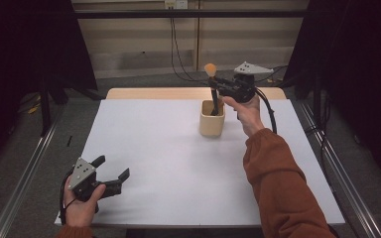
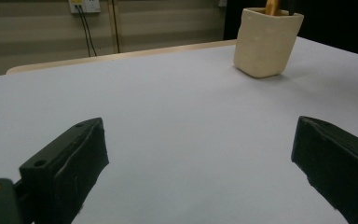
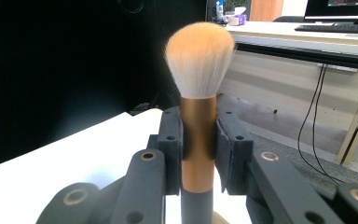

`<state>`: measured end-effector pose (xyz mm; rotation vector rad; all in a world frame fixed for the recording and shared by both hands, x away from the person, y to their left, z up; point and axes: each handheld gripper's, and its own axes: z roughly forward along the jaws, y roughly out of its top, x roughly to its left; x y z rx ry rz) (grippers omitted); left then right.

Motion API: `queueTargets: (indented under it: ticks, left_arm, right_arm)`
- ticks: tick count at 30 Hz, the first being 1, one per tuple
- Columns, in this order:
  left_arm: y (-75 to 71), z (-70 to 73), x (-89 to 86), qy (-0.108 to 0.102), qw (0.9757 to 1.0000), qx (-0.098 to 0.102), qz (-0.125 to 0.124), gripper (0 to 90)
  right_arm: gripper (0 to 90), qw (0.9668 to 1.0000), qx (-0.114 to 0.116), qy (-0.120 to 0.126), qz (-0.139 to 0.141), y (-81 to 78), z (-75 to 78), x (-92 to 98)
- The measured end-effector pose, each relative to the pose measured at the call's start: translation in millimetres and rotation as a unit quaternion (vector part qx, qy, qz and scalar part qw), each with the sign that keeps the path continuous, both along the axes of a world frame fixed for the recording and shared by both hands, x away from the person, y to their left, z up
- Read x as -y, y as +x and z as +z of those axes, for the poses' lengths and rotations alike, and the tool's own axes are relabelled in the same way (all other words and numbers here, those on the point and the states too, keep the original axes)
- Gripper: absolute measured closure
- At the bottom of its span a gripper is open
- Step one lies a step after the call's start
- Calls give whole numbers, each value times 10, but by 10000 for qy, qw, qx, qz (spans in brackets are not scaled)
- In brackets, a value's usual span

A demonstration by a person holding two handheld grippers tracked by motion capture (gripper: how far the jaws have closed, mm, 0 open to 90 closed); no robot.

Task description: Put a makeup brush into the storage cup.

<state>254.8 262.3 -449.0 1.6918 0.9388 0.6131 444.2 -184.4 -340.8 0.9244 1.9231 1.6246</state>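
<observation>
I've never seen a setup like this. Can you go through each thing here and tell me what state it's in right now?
Makeup brush: upright, bristles up, clamped at its copper collar, lower end inside the cup.
Cup: standing upright on the table, open top.
Right gripper: shut on the brush, held above the cup.
Left gripper: jaws wide open, holding nothing, near the table's front left corner.
Table: white top, bare around the cup.

Brush (image 3: 198,112) with a satin copper metal ferrule and soft bristles; matt cream cup (image 2: 266,42).

Rust-orange sleeve (image 1: 283,183), blk grippers w/ grey plates.
</observation>
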Motion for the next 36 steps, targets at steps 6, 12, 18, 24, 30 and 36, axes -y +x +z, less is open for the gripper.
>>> queueTargets:
  ticks: [6,12,18,24,30,36]
  left_arm:
    - [-1,1,9,-2,10000,-25,-13,34]
    - [-1,2,7,-2,10000,-16,-8,34]
    - [-2,0,6,4,10000,-30,-26,34]
    - [-2,1,5,3,10000,-33,-27,34]
    - [-3,1,3,6,10000,-33,-25,34]
    - [-3,2,3,10,10000,-26,-27,34]
  right_arm:
    - [743,10000,-12,-37,-38,5,-41,25]
    - [743,9999,-83,-32,-57,0,-120,67]
    - [743,9998,-160,-38,-75,-19,-204,94]
    - [742,9998,-156,-44,-63,-40,-224,98]
    - [742,9996,-242,-65,-94,-63,-324,117]
    - [742,9995,-286,-126,-94,-93,-386,140]
